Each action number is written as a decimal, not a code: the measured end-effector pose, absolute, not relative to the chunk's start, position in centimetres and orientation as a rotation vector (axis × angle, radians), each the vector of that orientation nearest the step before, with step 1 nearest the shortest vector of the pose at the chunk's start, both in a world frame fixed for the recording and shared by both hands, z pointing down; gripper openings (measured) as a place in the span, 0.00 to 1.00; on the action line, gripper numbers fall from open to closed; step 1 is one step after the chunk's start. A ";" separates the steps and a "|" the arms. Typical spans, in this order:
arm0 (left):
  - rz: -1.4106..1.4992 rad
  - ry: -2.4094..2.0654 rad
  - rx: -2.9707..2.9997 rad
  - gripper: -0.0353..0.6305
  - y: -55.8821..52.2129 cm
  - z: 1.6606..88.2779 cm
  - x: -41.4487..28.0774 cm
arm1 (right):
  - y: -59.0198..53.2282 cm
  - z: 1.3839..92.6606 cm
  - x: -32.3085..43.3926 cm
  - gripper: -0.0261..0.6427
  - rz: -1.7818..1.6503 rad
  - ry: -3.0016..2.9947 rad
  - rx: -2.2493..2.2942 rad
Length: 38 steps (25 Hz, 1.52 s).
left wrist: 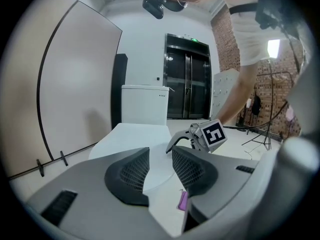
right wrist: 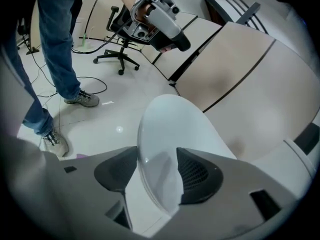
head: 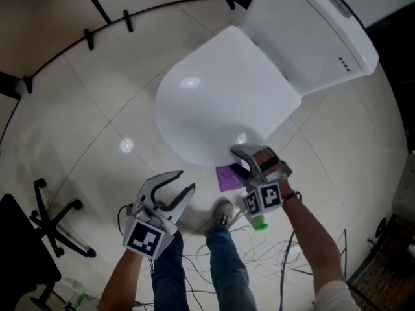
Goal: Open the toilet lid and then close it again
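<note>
Lid point(head: 220, 89) down; right gripper point(head: 246, 157) jaws released at its front rim; left gripper point(head: 174, 185) jaws apart, empty

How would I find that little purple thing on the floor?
Find the big white toilet. Look at the floor just in front of its rounded front end, between it and the person's grey shoe. The purple patch lies flat there, the only purple thing on the pale tiles.
</note>
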<state>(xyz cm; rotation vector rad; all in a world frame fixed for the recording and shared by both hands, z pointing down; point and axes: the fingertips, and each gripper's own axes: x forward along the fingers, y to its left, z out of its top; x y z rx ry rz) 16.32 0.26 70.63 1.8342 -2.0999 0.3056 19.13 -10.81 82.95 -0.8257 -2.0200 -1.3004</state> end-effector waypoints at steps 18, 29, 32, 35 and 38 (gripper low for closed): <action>0.337 -2.159 1.752 0.26 2.1 68.1 14.3 | -10.2 75.4 20.4 0.15 -1.307 -2.193 -0.736; 0.202 -2.297 1.797 0.26 -2.7 59.3 13.4 | -18.0 60.0 18.0 0.11 -0.901 -2.598 -0.340; 0.200 -2.307 1.825 0.26 -4.5 57.0 13.0 | -20.9 57.5 17.2 0.10 -0.835 -2.632 -0.278; 0.220 -2.315 1.843 0.26 -5.8 55.3 12.5 | -24.2 55.5 16.0 0.10 -0.693 -2.709 -0.165; 0.236 -2.321 1.849 0.26 -6.5 54.2 12.2 | -28.0 53.7 14.9 0.09 -0.548 -2.770 -0.039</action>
